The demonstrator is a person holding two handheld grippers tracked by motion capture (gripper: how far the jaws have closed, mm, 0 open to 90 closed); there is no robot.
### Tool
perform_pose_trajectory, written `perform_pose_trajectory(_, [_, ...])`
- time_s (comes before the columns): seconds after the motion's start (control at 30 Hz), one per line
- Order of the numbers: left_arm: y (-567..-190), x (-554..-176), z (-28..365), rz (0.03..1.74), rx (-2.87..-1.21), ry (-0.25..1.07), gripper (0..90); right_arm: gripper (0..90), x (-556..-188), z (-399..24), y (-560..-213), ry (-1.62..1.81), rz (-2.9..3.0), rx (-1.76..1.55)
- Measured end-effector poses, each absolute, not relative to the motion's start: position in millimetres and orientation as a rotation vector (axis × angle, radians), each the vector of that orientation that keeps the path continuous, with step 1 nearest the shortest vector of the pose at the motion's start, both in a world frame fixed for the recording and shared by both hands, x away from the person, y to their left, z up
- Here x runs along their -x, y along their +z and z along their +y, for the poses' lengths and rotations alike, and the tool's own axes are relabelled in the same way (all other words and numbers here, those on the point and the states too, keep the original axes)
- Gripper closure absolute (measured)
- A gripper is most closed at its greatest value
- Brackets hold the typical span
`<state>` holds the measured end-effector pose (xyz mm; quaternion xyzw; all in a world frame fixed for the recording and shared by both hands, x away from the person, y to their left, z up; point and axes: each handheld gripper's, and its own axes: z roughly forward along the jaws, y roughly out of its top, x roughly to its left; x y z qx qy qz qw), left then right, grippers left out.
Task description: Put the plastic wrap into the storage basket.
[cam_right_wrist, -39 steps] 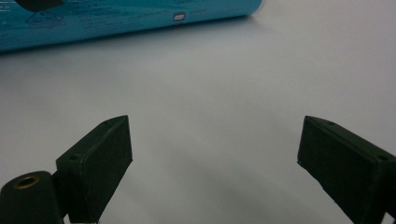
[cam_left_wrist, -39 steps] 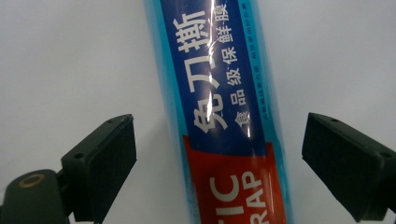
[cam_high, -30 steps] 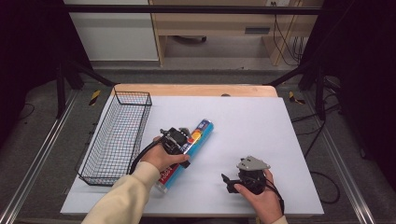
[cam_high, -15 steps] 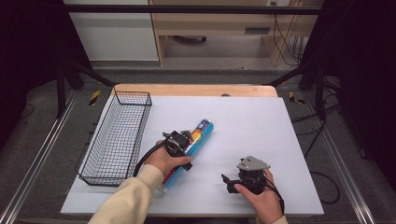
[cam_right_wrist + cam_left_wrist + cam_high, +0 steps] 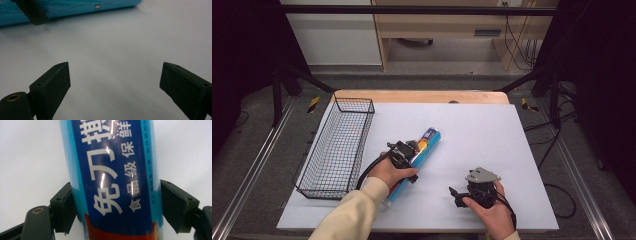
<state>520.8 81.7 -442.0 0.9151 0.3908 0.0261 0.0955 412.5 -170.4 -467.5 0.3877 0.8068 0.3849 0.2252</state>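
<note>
The left gripper [image 5: 409,156], at centre frame, has its jaws closed around one long blue tube [image 5: 419,155] lying slantwise on the white table [image 5: 492,135]. The right gripper [image 5: 456,195], lower right, is spread wide and empty. One wire basket [image 5: 337,147] stands at the left. The round, glossy tube could roll or slip between the pads if lifted off-centre.

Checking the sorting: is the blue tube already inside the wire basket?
No, the blue tube lies on the table right of the wire basket.
</note>
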Motion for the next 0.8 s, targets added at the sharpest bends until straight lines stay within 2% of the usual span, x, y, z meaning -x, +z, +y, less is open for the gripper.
perform_pose_trajectory(0.5, [-443.1, -521.4, 80.9, 1.148, -2.701, 0.06, 17.9, 10.0, -412.4, -170.4, -467.6, 1.058, 2.224, -1.075])
perform_pose_trajectory(0.6, [-443.5, -521.4, 81.3, 1.152, -2.703, 0.072, 20.2, 10.0, -412.5, -170.4, -467.6, 1.059, 2.225, -1.074])
perform_pose_trajectory(0.73, [-442.6, -523.2, 84.6, 1.172, -2.684, 0.073, 27.9, 10.0, -412.5, -170.4, -467.6, 1.058, 2.225, -1.074])
perform_pose_trajectory(0.8, [-442.8, -523.3, 84.8, 1.172, -2.684, 0.072, 28.0, 10.0, -412.5, -170.4, -467.6, 1.058, 2.225, -1.074])
